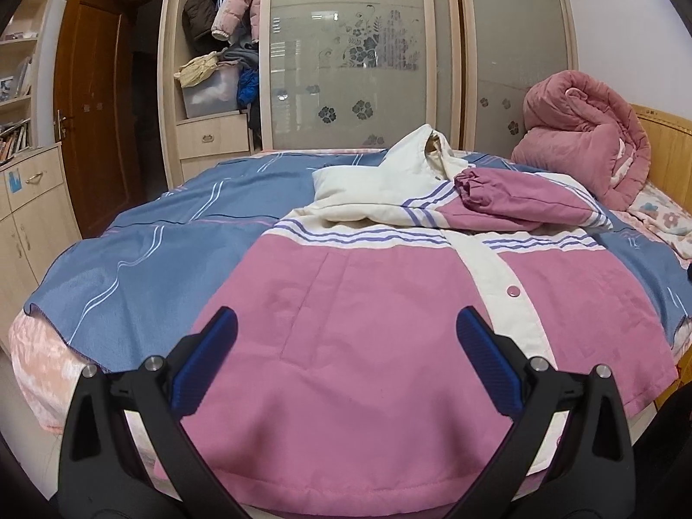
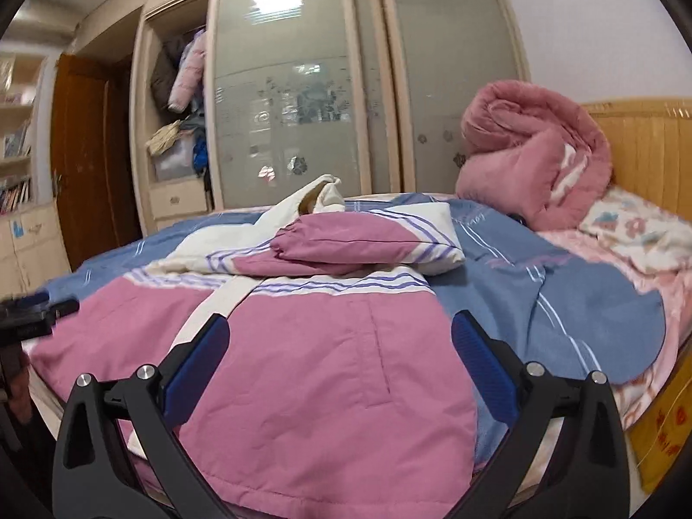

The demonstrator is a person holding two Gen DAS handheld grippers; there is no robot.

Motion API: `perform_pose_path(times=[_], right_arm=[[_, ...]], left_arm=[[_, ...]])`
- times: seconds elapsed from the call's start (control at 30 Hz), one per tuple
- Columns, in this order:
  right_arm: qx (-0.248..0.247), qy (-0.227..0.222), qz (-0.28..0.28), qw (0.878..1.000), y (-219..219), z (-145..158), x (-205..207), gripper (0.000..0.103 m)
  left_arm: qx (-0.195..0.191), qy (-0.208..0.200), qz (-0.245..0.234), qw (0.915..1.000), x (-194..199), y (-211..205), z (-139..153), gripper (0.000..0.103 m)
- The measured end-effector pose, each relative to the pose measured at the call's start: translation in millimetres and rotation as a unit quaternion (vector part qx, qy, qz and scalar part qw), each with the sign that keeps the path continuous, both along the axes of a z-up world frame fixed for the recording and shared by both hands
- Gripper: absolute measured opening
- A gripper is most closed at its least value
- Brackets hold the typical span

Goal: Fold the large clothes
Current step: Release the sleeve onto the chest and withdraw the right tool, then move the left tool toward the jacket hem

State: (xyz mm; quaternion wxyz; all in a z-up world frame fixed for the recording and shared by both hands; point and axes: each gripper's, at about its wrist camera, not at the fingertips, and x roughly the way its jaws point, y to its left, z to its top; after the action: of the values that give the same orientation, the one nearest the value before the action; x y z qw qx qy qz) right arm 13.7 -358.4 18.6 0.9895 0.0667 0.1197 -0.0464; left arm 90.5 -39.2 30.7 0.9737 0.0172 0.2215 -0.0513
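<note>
A large pink and cream padded jacket (image 1: 367, 302) lies front up on the blue bed cover (image 1: 151, 251), hem toward me. Both sleeves are folded across its chest, the pink-cuffed sleeve (image 1: 510, 199) on top. It also shows in the right wrist view (image 2: 311, 367), with the sleeve (image 2: 346, 242) across the chest. My left gripper (image 1: 346, 328) is open and empty above the jacket's lower left part. My right gripper (image 2: 339, 341) is open and empty above its lower right part. The left gripper (image 2: 39, 311) shows blurred at the left edge of the right wrist view.
A rolled pink quilt (image 1: 584, 138) lies at the head of the bed by the wooden headboard (image 1: 666, 147). A wardrobe with frosted sliding doors (image 1: 354, 52) stands behind the bed. A brown door (image 1: 91, 104) and a low cabinet (image 1: 30, 216) are at the left.
</note>
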Motion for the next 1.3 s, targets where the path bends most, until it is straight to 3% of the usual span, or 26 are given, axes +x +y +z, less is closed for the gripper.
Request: perform_pose_path(times=[0.1,0.37,0.6,0.77,0.87,0.93,1.07,1.23,1.3], right_arm=[[0.016,-0.006,-0.003,1.0,-6.6,1.0,-0.5,0.102],[-0.006,-0.005,0.006,1.0,2.5,1.4,-1.5,0.102],[0.003,-0.002,0.005,1.0,0.8,1.3,3.5,0.102],[0.012,0.003,0.003,1.0,-2.5,1.2,5.8,0.102],[0.019,0.01,0.005,1.0,-6.5,-0.8,8.1,0.102],[0.028,0.027,0.007,0.999,-10.4,-3.8,13.2,0.102],[0.044,0.026,0.013,0.999,-18.2,-3.8,12.2,0.102],[0.061,0.035,0.022,0.997,-24.8,-5.5,14.2,0.102],[0.064,0.033,0.026,0.997,-25.7,-4.8,13.5,0.102]], left_arm=[[0.003,-0.002,0.002,1.0,-0.1,-0.7,-1.3,0.101],[0.009,0.003,-0.002,1.0,1.4,-4.7,-4.1,0.101],[0.003,0.019,-0.011,0.9997,3.7,-3.8,-5.9,0.101],[-0.023,0.051,-0.026,0.9981,11.9,2.3,-3.8,0.101],[-0.065,0.087,-0.053,0.9927,22.9,7.0,5.7,0.101],[-0.122,0.122,-0.088,0.9811,35.1,11.3,16.1,0.101],[-0.18,0.163,-0.155,0.9575,60.9,-0.5,38.8,0.101],[-0.28,0.229,-0.212,0.9081,114.3,-25.7,65.4,0.101],[-0.282,0.236,-0.222,0.903,135.2,-43.3,73.2,0.101]])
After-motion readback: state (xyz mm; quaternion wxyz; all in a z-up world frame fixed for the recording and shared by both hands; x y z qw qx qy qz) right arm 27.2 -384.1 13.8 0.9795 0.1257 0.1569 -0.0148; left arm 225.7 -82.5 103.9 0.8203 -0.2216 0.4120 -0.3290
